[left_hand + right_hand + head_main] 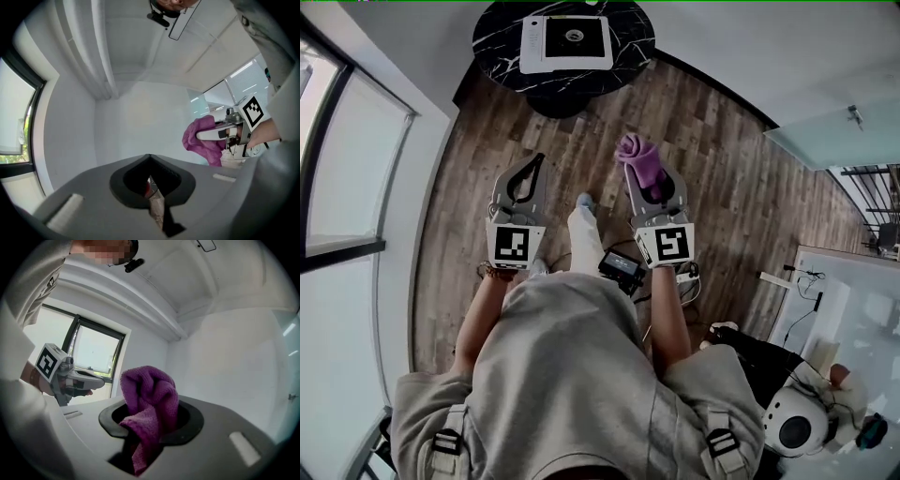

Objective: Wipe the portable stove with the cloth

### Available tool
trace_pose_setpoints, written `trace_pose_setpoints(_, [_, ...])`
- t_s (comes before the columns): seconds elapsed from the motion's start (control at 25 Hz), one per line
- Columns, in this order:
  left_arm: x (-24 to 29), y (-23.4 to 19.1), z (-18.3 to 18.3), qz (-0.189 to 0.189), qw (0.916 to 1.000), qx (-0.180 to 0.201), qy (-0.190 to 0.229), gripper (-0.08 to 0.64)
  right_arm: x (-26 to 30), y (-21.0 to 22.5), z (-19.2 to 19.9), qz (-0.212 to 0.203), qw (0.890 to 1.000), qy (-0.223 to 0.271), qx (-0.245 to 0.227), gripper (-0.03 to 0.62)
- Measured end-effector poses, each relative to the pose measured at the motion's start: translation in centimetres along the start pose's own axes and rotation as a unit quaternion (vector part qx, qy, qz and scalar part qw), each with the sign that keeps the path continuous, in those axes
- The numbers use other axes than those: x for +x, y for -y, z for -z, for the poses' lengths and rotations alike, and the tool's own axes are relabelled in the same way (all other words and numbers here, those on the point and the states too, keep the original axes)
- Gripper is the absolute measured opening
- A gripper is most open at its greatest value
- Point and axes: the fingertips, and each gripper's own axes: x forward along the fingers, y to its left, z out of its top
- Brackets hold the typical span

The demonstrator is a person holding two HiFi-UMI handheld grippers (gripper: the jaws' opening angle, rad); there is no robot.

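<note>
My right gripper (652, 187) is clamped on the purple cloth (637, 156), which bunches up out of the jaws and is held in the air over the wood floor (722, 178). My left gripper (523, 183) is fully closed with nothing in it, alongside the right one. The portable stove (572, 39) sits on the round dark table (502, 52) ahead, well apart from both grippers and the cloth.

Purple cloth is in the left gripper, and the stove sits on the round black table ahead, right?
No: the purple cloth is in the right gripper, not the left gripper, whose jaws are shut on nothing; the right gripper view shows it. The stove does sit on the round black table ahead.
</note>
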Motion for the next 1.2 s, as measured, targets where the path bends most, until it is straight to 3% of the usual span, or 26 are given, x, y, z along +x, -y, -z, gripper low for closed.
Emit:
trace_pose_setpoints(0.48, [18.5,-0.9,-0.2,-0.042,0.9984,0.018,-0.032,-0.003,13.2,14.1,3.2,-0.071,0.997,-0.012,0.005,0.15])
trace_pose_setpoints(0.6, [20.4,-1.0,0.4,-0.05,0.9962,0.012,-0.07,-0.003,15.5,16.7,4.2,-0.084,0.996,-0.019,0.011,0.15])
trace_pose_setpoints(0.88, [21.8,-6.5,4.0,-0.094,0.9902,0.025,-0.1,-0.003,21.1,17.9,6.5,-0.105,0.993,-0.035,0.047,0.15])
trace_pose_setpoints(1.04, [23.0,-9.6,7.0,-0.093,0.9886,0.019,-0.117,-0.003,24.0,17.7,7.5,-0.103,0.993,-0.055,0.035,0.15])
trace_pose_setpoints(1.2, [25.2,-12.7,11.3,-0.075,0.9863,0.002,-0.147,-0.003,27.3,18.6,9.5,-0.086,0.99,-0.109,0.032,0.15])
